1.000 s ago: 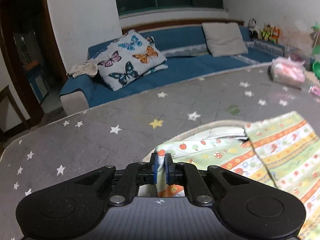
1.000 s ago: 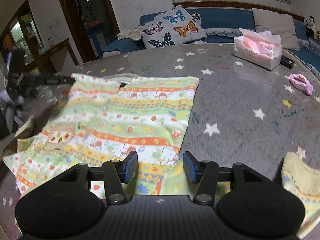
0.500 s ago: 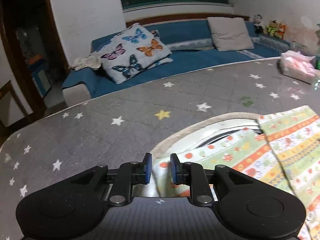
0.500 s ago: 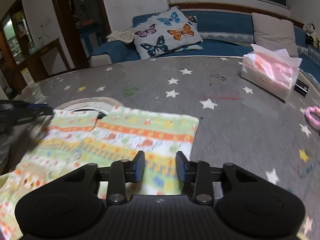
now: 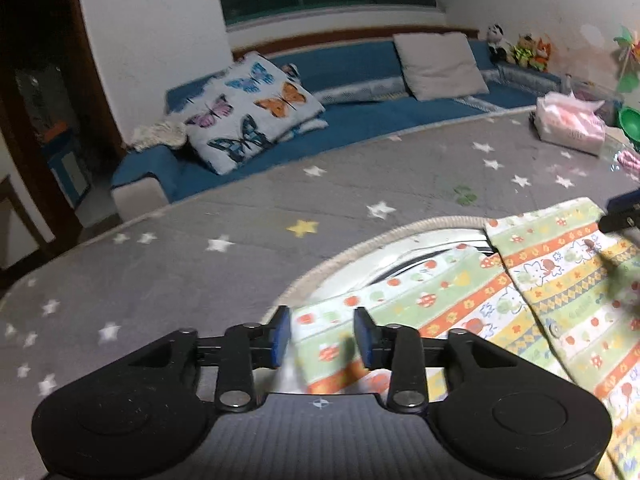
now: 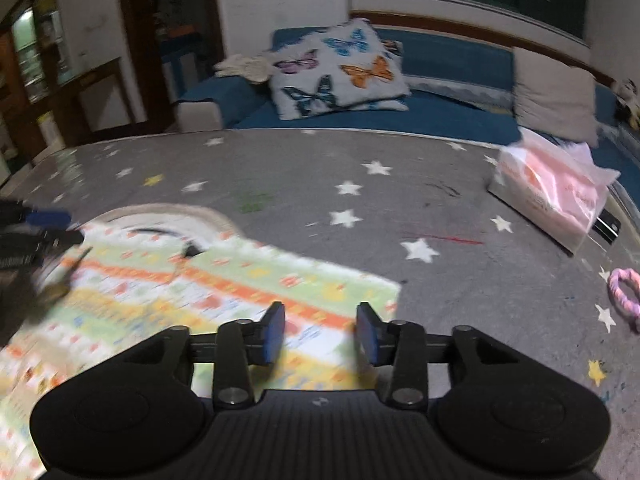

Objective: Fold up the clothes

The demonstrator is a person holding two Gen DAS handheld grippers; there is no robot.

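Note:
A small striped garment (image 5: 520,292) in green, orange and yellow lies flat on the grey star-patterned table (image 5: 200,272). Its cream collar (image 5: 400,240) points to the far side. My left gripper (image 5: 322,334) is open, its jaws on either side of the garment's left corner without pinching it. In the right wrist view the same garment (image 6: 200,292) is blurred. My right gripper (image 6: 320,332) is open over the garment's right part, near its right edge. The other gripper's tip (image 6: 44,220) shows at the left edge.
A pink tissue pack (image 6: 556,188) and a pink hair tie (image 6: 624,292) lie at the table's right. A blue sofa (image 5: 360,112) with a butterfly cushion (image 5: 252,112) stands behind the table. A green bowl (image 5: 630,120) sits at the far right.
My left gripper has opened and let go of the garment's corner. My right gripper has moved forward over the garment, narrowed a little and widened again. The garment lies flatter.

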